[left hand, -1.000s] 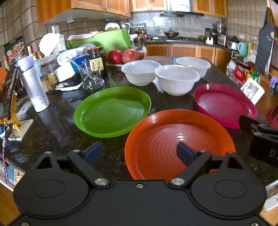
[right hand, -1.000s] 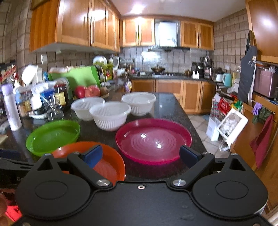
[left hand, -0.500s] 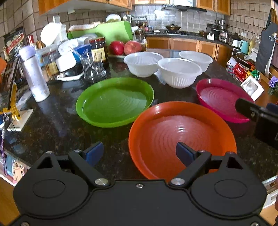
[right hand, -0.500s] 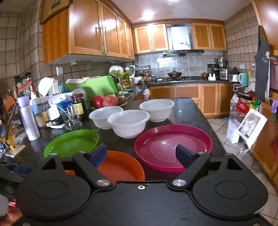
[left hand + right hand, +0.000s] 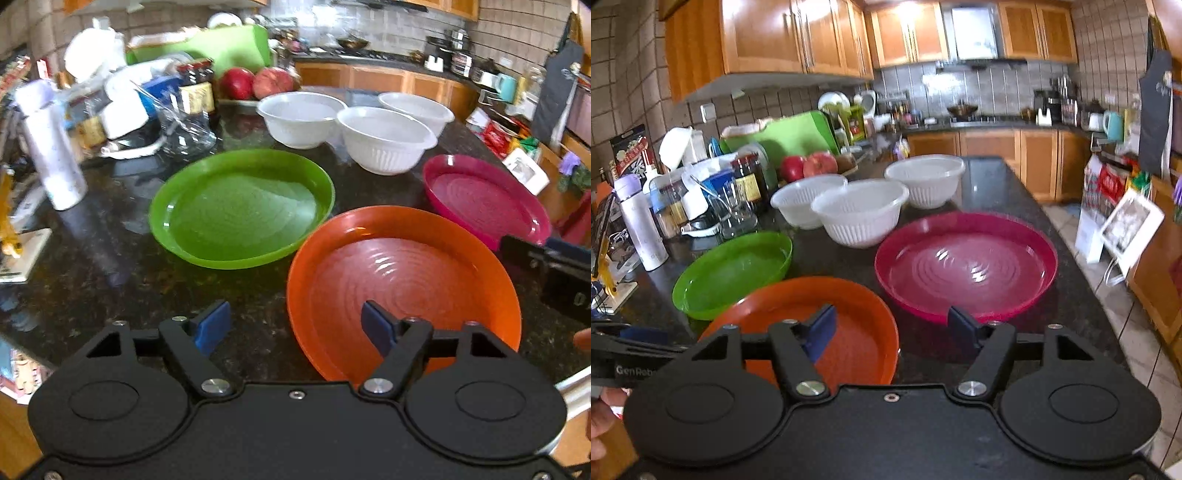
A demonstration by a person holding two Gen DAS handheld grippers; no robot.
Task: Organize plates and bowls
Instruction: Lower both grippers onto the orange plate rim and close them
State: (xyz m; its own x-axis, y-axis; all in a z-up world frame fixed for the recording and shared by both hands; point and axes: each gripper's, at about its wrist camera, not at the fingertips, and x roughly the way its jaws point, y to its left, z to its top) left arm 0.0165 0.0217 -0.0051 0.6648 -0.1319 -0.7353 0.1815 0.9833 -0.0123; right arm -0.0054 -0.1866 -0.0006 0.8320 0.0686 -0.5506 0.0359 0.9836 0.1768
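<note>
Three plates lie on the black stone counter (image 5: 92, 280): green (image 5: 240, 206) (image 5: 731, 269), orange (image 5: 402, 280) (image 5: 857, 317) and pink (image 5: 484, 199) (image 5: 967, 266). Behind them stand three white bowls (image 5: 384, 140) (image 5: 860, 210). My left gripper (image 5: 295, 326) is closing. The orange plate's left rim lies between its jaws, untouched by the pads. My right gripper (image 5: 892, 326) is closing too. Its left finger hangs over the orange plate's right side and its right finger is near the pink plate's front rim. Neither gripper holds anything.
Clutter fills the counter's left side: a white bottle (image 5: 51, 155), jars, a glass jug (image 5: 184, 125), apples (image 5: 255, 79) and a green board (image 5: 783, 136). The counter's right edge drops to a tiled floor (image 5: 1126, 317). A person's hand (image 5: 602, 417) shows at lower left.
The jaws of both grippers have narrowed. Both grippers have tipped downward and moved in toward the orange plate. Plates and bowls have stayed in place.
</note>
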